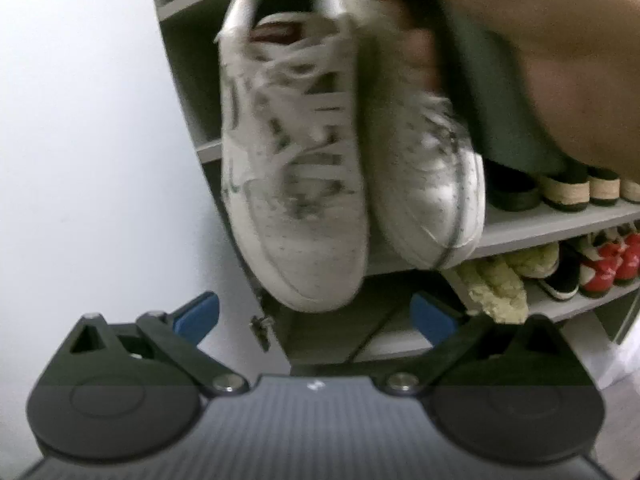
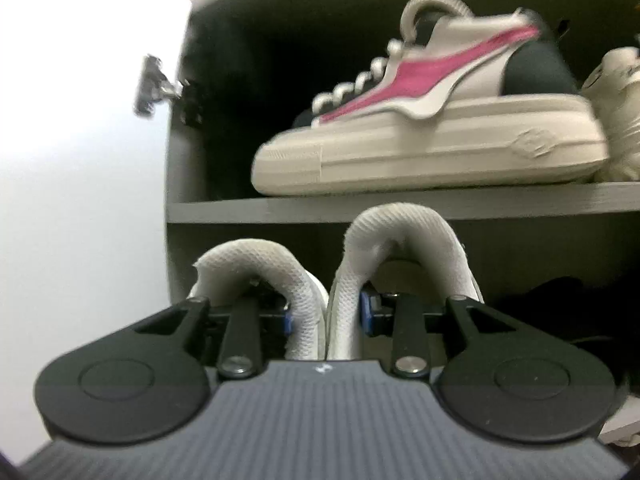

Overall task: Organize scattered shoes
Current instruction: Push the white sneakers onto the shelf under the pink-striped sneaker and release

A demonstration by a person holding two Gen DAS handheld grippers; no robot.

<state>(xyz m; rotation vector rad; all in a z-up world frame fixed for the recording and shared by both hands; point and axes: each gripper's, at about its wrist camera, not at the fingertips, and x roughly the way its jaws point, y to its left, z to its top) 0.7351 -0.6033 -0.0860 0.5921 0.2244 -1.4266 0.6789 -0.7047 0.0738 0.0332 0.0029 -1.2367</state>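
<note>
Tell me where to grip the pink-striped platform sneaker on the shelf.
Grip the pink-striped white platform sneaker by its dark padded heel collar, coming from above and the front: it sits upright and side-on, with another shoe crowding its heel and a thick sole too tall to pinch.

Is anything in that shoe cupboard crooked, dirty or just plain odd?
Mostly tidy. The oddity is the pair of white sneakers dangling toes-down in mid-air, pinched together at the heels by the right claw, and their laces and toes look grubby with dark smudges.
</note>
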